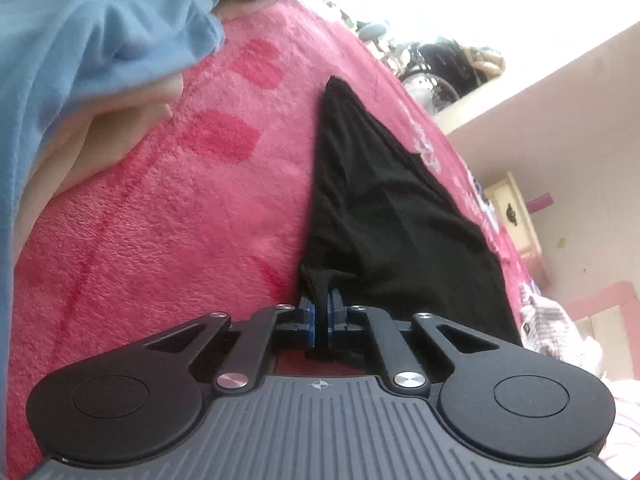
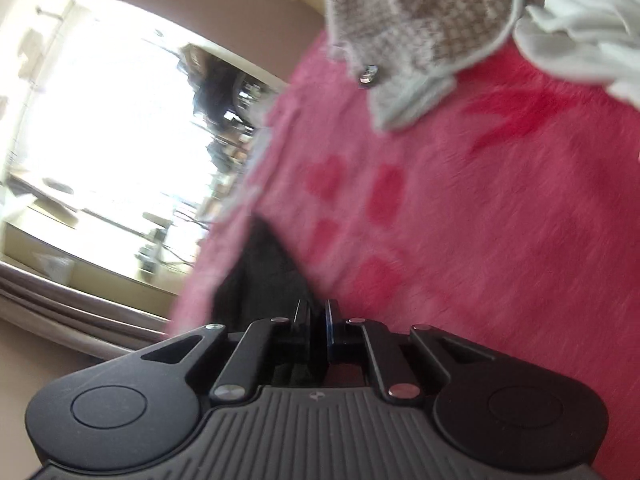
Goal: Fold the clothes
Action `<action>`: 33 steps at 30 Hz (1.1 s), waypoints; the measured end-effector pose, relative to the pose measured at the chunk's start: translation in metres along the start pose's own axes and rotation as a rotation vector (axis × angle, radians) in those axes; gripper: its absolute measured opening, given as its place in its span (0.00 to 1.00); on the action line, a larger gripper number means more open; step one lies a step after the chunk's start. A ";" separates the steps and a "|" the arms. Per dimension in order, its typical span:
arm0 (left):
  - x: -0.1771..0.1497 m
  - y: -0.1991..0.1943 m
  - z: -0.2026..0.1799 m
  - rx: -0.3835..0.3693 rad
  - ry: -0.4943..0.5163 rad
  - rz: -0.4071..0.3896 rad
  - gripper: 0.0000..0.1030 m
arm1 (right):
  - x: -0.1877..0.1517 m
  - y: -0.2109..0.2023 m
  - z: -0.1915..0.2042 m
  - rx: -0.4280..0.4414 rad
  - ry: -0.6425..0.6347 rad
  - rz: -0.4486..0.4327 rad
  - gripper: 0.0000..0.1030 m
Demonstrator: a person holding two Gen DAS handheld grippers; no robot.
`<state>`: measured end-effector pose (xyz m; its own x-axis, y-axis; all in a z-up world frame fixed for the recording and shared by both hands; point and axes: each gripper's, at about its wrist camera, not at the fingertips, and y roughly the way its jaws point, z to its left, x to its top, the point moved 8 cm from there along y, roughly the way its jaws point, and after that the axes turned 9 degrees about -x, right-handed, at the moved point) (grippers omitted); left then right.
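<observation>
The black cloth (image 1: 380,208) lay on the pink blanket (image 1: 160,220), looking soft, light and floppy, so best held by its corners; the left gripper (image 1: 321,312) pinched one corner, and the right gripper (image 2: 318,316) looked nearly closed, maybe on cloth.

Site: home bedroom | Evidence: pink fleece blanket (image 1: 160,220) spread as bedding; loose clothes heaped (image 2: 420,20) on it; cream drawer cabinet (image 1: 516,212) against wall; bright window (image 2: 100,140).
</observation>
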<state>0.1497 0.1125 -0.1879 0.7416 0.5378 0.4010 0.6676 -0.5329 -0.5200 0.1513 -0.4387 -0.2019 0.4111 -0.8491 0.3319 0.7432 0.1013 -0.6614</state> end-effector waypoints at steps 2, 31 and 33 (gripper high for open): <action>0.000 0.001 -0.001 0.005 0.017 0.005 0.03 | 0.005 0.011 -0.019 -0.050 0.028 0.020 0.00; 0.002 -0.031 -0.018 -0.025 -0.007 0.072 0.02 | -0.018 -0.029 0.005 -0.035 0.089 0.049 0.06; 0.001 -0.044 -0.020 -0.032 0.016 0.103 0.02 | -0.024 -0.053 -0.004 -0.037 0.094 0.052 0.06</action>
<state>0.1224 0.1234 -0.1498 0.8071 0.4689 0.3589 0.5895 -0.6056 -0.5346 0.0993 -0.4256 -0.1777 0.3955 -0.8884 0.2331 0.7015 0.1284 -0.7010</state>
